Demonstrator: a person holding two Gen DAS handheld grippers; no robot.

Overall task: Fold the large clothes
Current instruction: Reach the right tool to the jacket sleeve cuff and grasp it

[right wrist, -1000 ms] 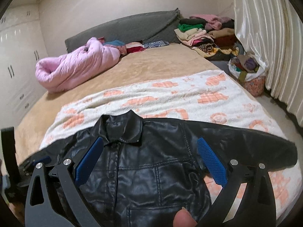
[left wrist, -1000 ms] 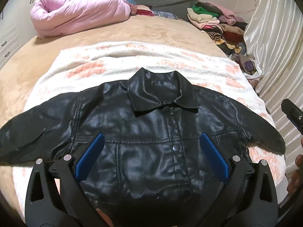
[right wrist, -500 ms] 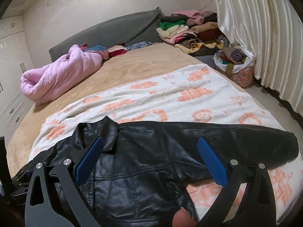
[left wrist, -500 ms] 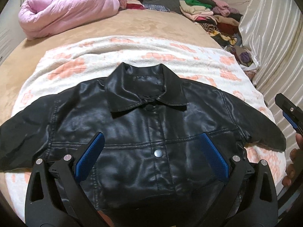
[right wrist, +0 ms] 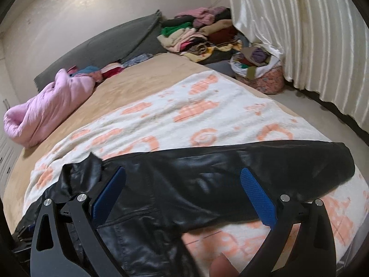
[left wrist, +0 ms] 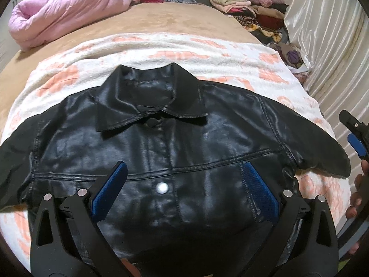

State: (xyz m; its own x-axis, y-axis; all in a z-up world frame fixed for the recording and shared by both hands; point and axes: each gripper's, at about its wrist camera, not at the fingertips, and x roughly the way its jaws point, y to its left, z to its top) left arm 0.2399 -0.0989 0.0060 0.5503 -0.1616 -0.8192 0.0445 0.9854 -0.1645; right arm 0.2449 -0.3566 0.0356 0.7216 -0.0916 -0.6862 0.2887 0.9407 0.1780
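Pink quilt: a puffy pink rolled quilt (left wrist: 66, 16) lies at the far left of the tan bedspread (left wrist: 161, 18), well apart from the jacket; in the right wrist view it shows at the left edge (right wrist: 46, 110).

Blanket: a fleecy white blanket with orange patterns (left wrist: 184, 50) is spread across the near half of the bed, under the jacket.

Left sleeve: the jacket's left sleeve (left wrist: 13, 157) lies flat, stretched out toward the left edge of the blanket.

Left gripper: the black left gripper with blue finger pads (left wrist: 184, 184) hovers over the lower front of the jacket, its fingers spread wide with nothing between them.

Jacket: the shiny black leather jacket (left wrist: 173, 143) lies front up on the blanket, buttoned, collar (left wrist: 150, 99) pointing toward the head of the bed, a silver snap (left wrist: 161, 187) showing between the pads.

Right sleeve: the right sleeve (right wrist: 265, 168) lies flat, reaching out to the blanket's right side.

Right gripper: the black right gripper with blue pads (right wrist: 183, 187) hangs above that sleeve near the armpit, fingers wide apart and empty; it also peeks in at the right edge of the left wrist view (left wrist: 355, 136).

Clothes pile: a heap of mixed coloured clothes (right wrist: 203, 34) sits at the far right corner, beside a glossy cream curtain (right wrist: 299, 34).
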